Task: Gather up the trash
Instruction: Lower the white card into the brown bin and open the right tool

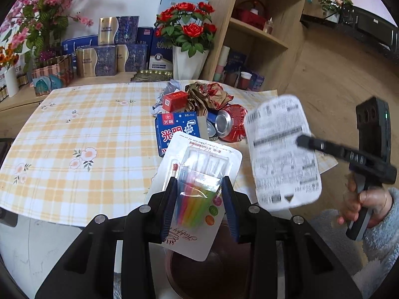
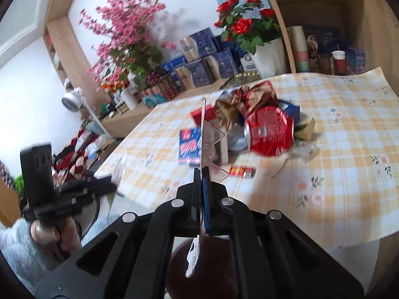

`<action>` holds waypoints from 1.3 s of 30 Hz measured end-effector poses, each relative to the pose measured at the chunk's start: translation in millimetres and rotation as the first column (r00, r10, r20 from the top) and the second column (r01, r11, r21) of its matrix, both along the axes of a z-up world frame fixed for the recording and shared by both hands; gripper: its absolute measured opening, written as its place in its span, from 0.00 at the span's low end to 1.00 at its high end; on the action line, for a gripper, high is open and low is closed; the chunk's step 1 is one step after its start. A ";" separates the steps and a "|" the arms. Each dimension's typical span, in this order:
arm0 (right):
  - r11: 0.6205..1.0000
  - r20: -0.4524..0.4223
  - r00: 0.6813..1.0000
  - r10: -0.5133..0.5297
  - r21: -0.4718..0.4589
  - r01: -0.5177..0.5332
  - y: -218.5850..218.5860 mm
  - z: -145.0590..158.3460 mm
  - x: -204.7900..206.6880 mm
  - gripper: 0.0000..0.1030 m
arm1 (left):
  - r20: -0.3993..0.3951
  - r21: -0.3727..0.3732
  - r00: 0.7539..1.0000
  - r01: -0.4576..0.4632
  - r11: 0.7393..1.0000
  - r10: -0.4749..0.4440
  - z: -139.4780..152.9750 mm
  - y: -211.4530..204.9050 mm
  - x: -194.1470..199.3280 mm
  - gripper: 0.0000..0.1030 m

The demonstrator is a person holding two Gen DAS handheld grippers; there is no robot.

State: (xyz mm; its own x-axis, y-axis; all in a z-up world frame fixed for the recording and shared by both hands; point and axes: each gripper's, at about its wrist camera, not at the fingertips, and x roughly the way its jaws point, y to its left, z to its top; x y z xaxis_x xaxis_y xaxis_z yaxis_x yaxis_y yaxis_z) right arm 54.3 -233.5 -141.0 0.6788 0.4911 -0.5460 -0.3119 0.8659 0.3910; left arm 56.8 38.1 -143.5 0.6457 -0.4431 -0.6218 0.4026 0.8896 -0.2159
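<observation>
My left gripper (image 1: 198,186) grasps one candle blister pack (image 1: 199,186) off the near table edge (image 1: 62,211), over a brown bin (image 1: 199,274); my right gripper (image 2: 205,174) is clenched on one printed blister card (image 1: 283,152), held edge-on beside it. The table's left half lies open. In the far-right trash pile I count two crushed cans (image 1: 224,124), one blue carton (image 1: 178,130) and one small red box (image 1: 174,101).

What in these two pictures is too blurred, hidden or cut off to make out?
- Left wrist view: print on the white card in the right tool, motion-blurred.
- Right wrist view: that card shows edge-on only.
- Both views: brown round object below, hidden by tool frames and cut off.
</observation>
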 end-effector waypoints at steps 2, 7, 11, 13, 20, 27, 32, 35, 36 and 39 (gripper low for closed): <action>1.000 -0.010 1.000 0.022 -0.011 -0.022 3.4 -2.2 -13.5 0.06 | 0.000 -0.011 1.000 0.001 1.000 -0.001 2.3 2.0 -5.9 0.35; 0.996 -0.075 0.994 0.082 -0.020 -0.084 11.3 -21.0 -42.3 0.06 | 0.005 -0.022 1.000 0.006 1.000 -0.006 6.8 3.4 -18.8 0.35; 0.987 -0.139 0.979 0.149 -0.046 -0.156 27.1 -41.8 -58.4 0.06 | 0.016 -0.021 1.000 0.025 0.999 -0.025 9.1 -1.5 -26.6 0.35; 0.982 -0.166 0.972 0.169 -0.056 -0.180 33.9 -51.4 -61.2 0.06 | 0.017 -0.024 0.999 0.035 0.999 -0.034 9.0 -4.2 -29.0 0.35; 0.965 -0.309 0.928 0.209 -0.088 -0.247 52.4 -101.6 -50.3 0.06 | 0.002 -0.025 0.999 0.038 0.999 -0.038 1.2 -5.1 -29.8 0.35; 0.962 -0.452 0.887 0.096 -0.186 -0.199 59.3 -161.6 -34.2 0.06 | -0.034 -0.021 0.999 0.019 1.000 -0.020 -15.9 1.2 -27.1 0.35; 0.953 -0.502 0.864 0.026 -0.248 -0.173 59.6 -185.8 -27.6 0.06 | -0.048 -0.016 0.999 0.013 1.000 -0.014 -24.9 2.7 -24.3 0.35; 0.952 -0.508 0.861 -0.012 -0.268 -0.145 58.2 -190.5 -26.1 0.06 | -0.049 -0.014 0.999 0.016 1.000 -0.017 -27.8 2.9 -24.0 0.35; 0.952 -0.510 0.860 -0.018 -0.271 -0.141 56.6 -190.3 -26.2 0.06 | -0.049 -0.013 0.999 0.017 1.000 -0.018 -28.2 2.7 -23.9 0.35; 0.948 -0.516 0.856 -0.035 -0.289 -0.136 55.4 -192.4 -20.6 0.06 | -0.055 -0.016 0.998 0.020 1.000 -0.021 -30.2 2.8 -24.1 0.35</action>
